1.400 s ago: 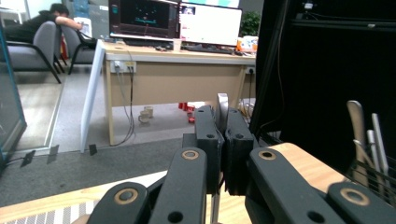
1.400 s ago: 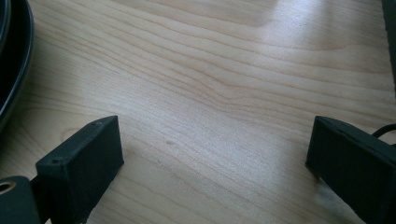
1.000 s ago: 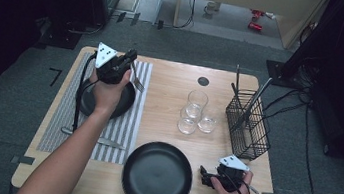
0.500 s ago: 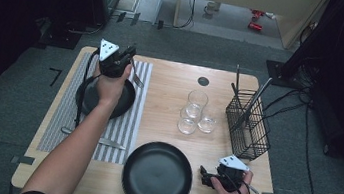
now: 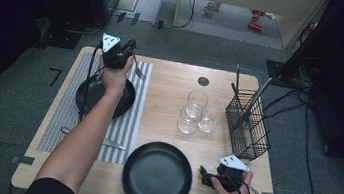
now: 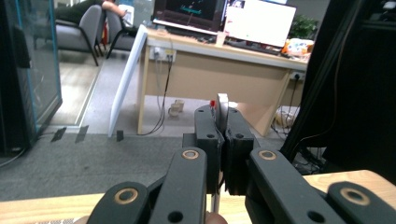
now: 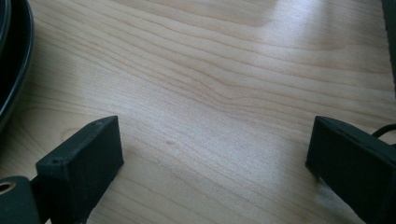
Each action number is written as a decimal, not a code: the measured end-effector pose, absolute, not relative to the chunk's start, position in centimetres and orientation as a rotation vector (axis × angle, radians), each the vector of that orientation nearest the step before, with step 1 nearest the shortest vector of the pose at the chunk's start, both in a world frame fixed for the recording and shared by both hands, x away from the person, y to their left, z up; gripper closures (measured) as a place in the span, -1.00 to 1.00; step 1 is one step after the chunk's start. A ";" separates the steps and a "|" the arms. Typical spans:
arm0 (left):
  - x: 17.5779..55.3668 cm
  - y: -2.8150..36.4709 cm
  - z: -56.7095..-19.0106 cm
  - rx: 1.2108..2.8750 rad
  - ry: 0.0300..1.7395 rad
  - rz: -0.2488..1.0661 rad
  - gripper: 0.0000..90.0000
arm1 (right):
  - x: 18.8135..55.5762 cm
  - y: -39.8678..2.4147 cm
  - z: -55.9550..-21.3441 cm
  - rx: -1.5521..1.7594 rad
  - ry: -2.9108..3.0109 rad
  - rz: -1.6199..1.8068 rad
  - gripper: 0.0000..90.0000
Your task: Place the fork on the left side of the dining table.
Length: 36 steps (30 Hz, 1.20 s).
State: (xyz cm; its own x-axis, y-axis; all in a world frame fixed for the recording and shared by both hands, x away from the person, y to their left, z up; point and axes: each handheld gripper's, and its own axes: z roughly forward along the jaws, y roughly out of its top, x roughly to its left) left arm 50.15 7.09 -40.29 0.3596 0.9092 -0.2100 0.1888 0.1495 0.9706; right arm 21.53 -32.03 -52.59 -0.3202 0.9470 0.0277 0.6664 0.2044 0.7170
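My left gripper (image 5: 126,50) hovers over the far end of the striped placemat (image 5: 59,112), its jaws shut on a metal fork (image 5: 138,69) whose tines point to the right. In the left gripper view the jaws (image 6: 222,126) pinch the fork's thin handle (image 6: 222,108) upright between them. A small black plate (image 5: 88,100) lies on the placemat just below that hand. My right gripper (image 5: 206,177) rests on the wood near the table's front right, open, with bare tabletop (image 7: 210,93) between its fingers (image 7: 81,163).
A large black plate (image 5: 157,177) sits at the front centre, its rim (image 7: 14,56) just left of my right gripper. A knife (image 5: 114,144) lies across the placemat's near end. Three glasses (image 5: 196,101) stand mid-table. A wire basket (image 5: 251,130) with utensils stands at the right.
My left hand has carried the fork toward the table's far edge, past the small black plate. The right hand has kept still.
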 end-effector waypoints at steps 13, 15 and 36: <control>53.4 8.2 -42.6 1.229 1.209 0.650 0.96 | 21.6 -32.1 -52.6 1.511 2.052 0.891 -0.94; 53.6 8.4 -43.0 1.225 1.212 0.651 0.96 | 21.6 -32.1 -52.6 1.512 2.051 0.891 -0.94; 55.8 11.0 -46.2 1.109 1.279 0.606 0.96 | 21.6 -32.1 -52.6 1.527 2.034 0.885 -0.94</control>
State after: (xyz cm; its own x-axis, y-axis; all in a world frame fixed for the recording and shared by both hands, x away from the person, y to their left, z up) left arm 55.75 10.97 -46.24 0.2407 0.8660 -0.4383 0.2092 0.3947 0.8947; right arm 21.57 -32.14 -52.59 -0.2899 0.9567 0.0264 0.6717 0.1838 0.7176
